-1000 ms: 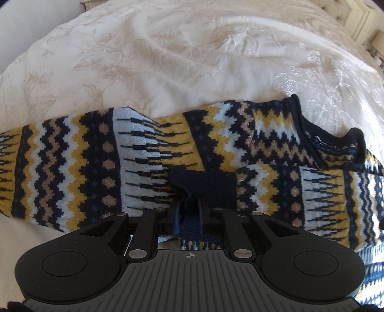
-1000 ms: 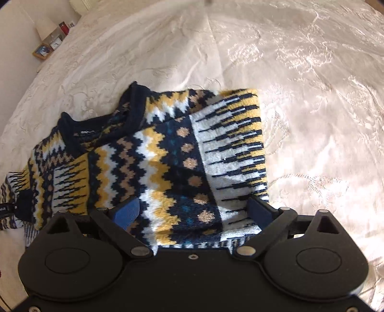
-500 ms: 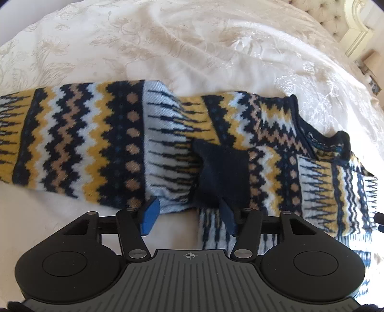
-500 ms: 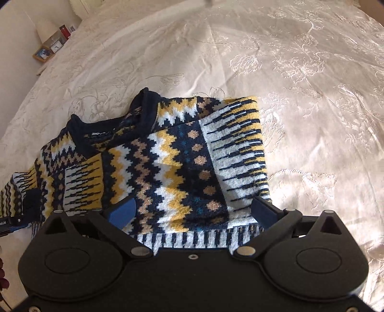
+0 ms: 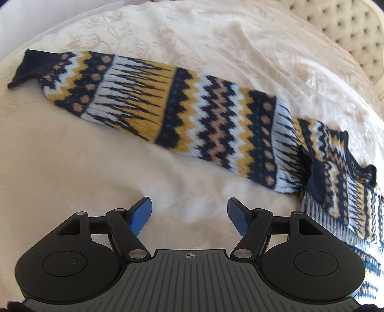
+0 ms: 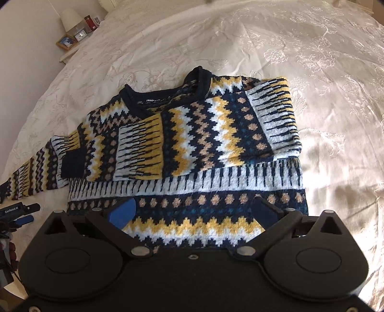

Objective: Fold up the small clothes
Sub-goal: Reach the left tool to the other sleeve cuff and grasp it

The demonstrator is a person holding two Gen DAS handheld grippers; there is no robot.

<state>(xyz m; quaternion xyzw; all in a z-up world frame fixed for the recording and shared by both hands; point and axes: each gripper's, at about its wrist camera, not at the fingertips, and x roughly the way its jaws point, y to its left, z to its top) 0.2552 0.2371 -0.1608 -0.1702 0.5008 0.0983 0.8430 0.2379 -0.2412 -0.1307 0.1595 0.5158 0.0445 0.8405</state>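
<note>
I have a cream bedspread (image 6: pixel 312 60) with an embossed flower pattern filling both feeds, and on it lies the patterned sweater (image 6: pixel 192 144), knitted in navy, white, mustard and tan zigzag bands. From my right wrist view the sweater sits in the middle of the bed, its navy collar (image 6: pixel 163 96) on the far side and its body coming toward me. One sleeve is folded across the chest, its dark cuff (image 6: pixel 72 165) lying toward the left. The other sleeve (image 5: pixel 168 112) shows best in my left wrist view: it stretches out flat from the body at the right to the far left, ending in a navy cuff (image 5: pixel 33 67). A tufted headboard (image 5: pixel 348 31) stands at the far right of that view. My right gripper (image 6: pixel 194 211) hangs over the near part of the sweater's body with its blue-padded fingers spread wide; whether they touch the knit I cannot tell. My left gripper (image 5: pixel 189 213) is spread wide too, holding nothing, over bare bedspread on the near side of the outstretched sleeve and apart from it. At the far left of the right view a small nightstand carries a lamp (image 6: pixel 69 19), a framed picture (image 6: pixel 66 42) and a little clock (image 6: pixel 80 36).
</note>
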